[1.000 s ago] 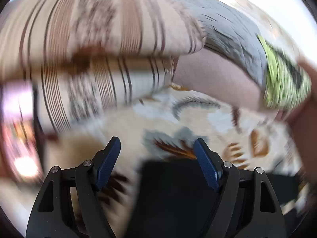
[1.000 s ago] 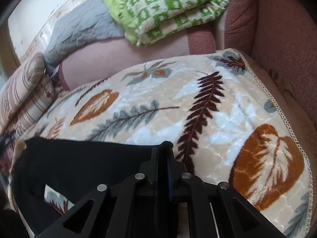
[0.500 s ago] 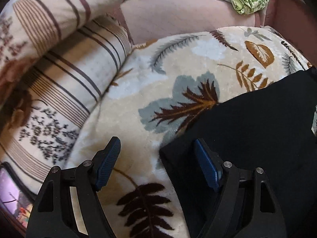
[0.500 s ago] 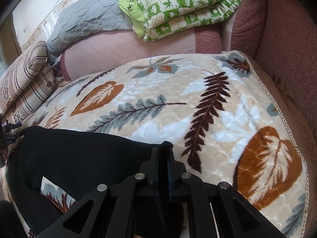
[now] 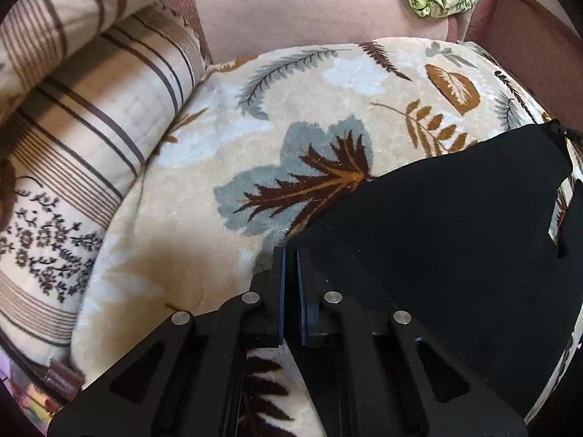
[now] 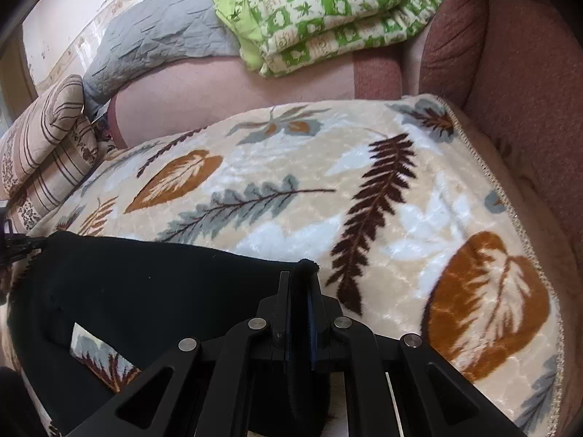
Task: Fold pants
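Setting: a home living room or bedroom, with soft furnishings filling both wrist views.

- Pink-red upholstered sofa (image 6: 517, 83), its padded arm and backrest enclosing the seat on the right.
- Cream plush blanket (image 6: 302, 167) printed with brown, orange and grey-blue leaves, lying spread over the seat; braided trim running along its right edge.
- Green-and-white patterned quilt (image 6: 320, 18), sitting folded on top of the backrest.
- Grey quilted cover (image 6: 153, 40), draping over the backrest beside it.
- Beige striped pillows (image 5: 83, 116), two of them lying stacked at the left end of the seat.
- Pale wall (image 6: 58, 32) with a patterned border strip, showing behind the sofa.
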Available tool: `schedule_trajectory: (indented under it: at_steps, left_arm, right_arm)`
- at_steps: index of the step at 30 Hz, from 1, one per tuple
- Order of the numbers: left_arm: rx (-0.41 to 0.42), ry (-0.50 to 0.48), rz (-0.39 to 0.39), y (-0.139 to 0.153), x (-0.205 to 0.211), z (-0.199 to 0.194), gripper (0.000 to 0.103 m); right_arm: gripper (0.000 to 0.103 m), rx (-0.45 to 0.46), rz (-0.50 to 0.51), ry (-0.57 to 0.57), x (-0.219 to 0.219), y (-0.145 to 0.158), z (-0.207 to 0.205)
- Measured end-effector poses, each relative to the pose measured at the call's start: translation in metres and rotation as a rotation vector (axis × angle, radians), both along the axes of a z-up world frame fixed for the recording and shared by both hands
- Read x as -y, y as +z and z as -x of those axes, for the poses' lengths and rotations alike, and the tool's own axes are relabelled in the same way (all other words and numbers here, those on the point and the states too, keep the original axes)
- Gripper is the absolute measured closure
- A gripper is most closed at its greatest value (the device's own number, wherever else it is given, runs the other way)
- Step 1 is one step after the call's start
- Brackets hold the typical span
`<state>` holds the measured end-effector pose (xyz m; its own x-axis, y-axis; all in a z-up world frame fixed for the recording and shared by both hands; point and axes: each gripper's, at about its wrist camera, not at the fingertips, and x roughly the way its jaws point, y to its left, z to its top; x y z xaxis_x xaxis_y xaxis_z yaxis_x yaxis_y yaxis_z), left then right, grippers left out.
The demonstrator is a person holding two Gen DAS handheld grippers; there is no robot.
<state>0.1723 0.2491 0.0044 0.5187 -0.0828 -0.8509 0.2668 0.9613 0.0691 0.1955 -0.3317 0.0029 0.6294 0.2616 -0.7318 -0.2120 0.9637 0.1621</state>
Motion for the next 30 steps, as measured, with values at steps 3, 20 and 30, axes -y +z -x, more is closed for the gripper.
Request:
schedule_trajectory:
  at_steps: [3, 20, 30]
  left_arm:
    - [0.025, 0.002, -0.008, 0.014, 0.006, 0.009, 0.099]
    - [0.128, -0.049, 0.022, 0.035, 0.011, 0.170, 0.099]
    - [0.149, -0.036, 0.118, 0.022, -0.005, 0.241, 0.099]
  right_arm:
    - [0.097, 0.036, 0.003, 0.001, 0.004, 0.011, 0.005]
    - [0.098, 0.125, 0.112, 0.345, 0.021, 0.029, 0.145]
    - [0.098, 0.008, 0.247, 0.464, 0.025, -0.002, 0.206]
